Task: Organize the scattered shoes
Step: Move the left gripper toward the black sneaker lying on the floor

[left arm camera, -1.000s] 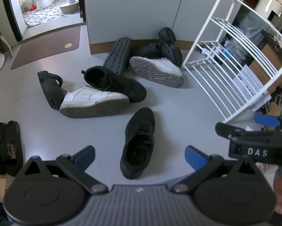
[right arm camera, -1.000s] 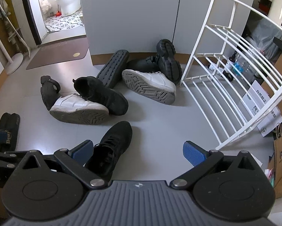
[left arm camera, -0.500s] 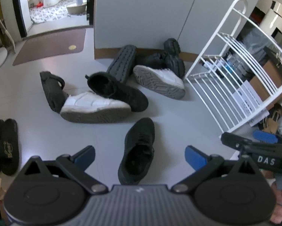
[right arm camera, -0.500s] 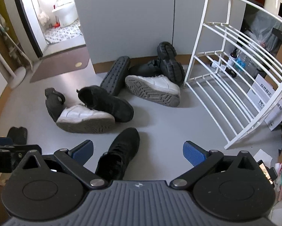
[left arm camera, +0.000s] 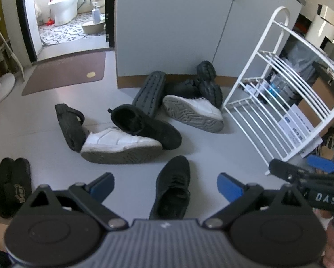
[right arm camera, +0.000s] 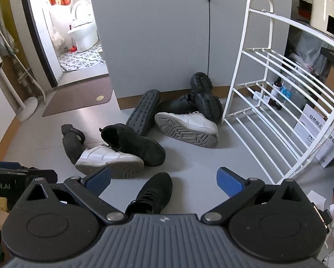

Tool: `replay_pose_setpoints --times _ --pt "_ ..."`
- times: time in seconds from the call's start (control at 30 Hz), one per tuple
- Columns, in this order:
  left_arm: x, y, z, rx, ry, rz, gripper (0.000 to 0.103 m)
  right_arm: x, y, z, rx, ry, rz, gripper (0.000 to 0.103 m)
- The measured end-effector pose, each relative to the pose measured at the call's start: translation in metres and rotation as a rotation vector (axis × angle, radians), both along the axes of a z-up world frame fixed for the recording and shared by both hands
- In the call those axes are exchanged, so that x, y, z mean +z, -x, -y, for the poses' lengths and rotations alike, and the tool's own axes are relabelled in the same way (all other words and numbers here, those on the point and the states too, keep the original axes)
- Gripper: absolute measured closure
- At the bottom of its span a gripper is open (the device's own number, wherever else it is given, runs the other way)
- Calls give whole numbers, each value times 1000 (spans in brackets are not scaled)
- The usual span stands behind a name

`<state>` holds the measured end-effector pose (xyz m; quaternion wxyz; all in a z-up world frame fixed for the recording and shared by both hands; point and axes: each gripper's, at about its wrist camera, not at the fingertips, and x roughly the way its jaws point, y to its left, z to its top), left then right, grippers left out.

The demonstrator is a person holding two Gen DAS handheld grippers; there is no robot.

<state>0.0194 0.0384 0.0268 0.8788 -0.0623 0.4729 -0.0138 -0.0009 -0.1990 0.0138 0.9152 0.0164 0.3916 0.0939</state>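
Hovering over scattered shoes, both tongs spread and empty

Both tongs are held above the grey floor (right arm camera: 211,156), blue pads wide apart, nothing gripped. Left tongs (left arm camera: 165,184) are aimed at a lone black sneaker (left arm camera: 173,187) lying upright directly ahead between the pads, toe pointing away. The same sneaker is seen by the right tongs (right arm camera: 163,182) just ahead, slightly toward the left pad.

Farther ahead and left of the left tongs, a white sneaker (left arm camera: 120,143) is seen tipped on its side, sole toward the camera. A second black sneaker (left arm camera: 146,127) is resting across its upper, touching it. A dark sandal (left arm camera: 69,127) is propped against the white sneaker's heel end.

Farther still, near the grey cabinet (left arm camera: 171,26), another white sneaker (left arm camera: 193,111) lies on its side, tread showing. Behind it, a dark ridged sole (left arm camera: 150,93) and chunky black shoes (left arm camera: 206,82) are piled together, touching.

A white wire shoe rack (right arm camera: 278,102) is seen ahead right of both tongs, its shelves bare; the far white sneaker is just beside its foot. A pair of black slippers (left arm camera: 10,185) is set side by side, left of the left tongs. The right tongs' tip is caught at the right edge of the left view.
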Motion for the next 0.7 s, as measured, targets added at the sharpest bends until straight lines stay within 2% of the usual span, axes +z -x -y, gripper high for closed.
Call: replay_pose_setpoints --times 0.13,0.33,0.47,0.6,0.7 --pt "-1 -2 3 -7 20 2 3 0 3 -4 2 12 3 0" --pt "2 -5 12 8 -47 32 3 -4 6 -4 -15 17 4 0" --pt "3 -5 10 26 -11 46 3 -5 5 -2 -41 22 12 0" --pt "-2 -6 9 26 -28 34 3 -9 7 -2 -55 22 23 0" --pt "-3 -5 12 20 -32 31 4 -11 6 -3 -59 27 -8 0"
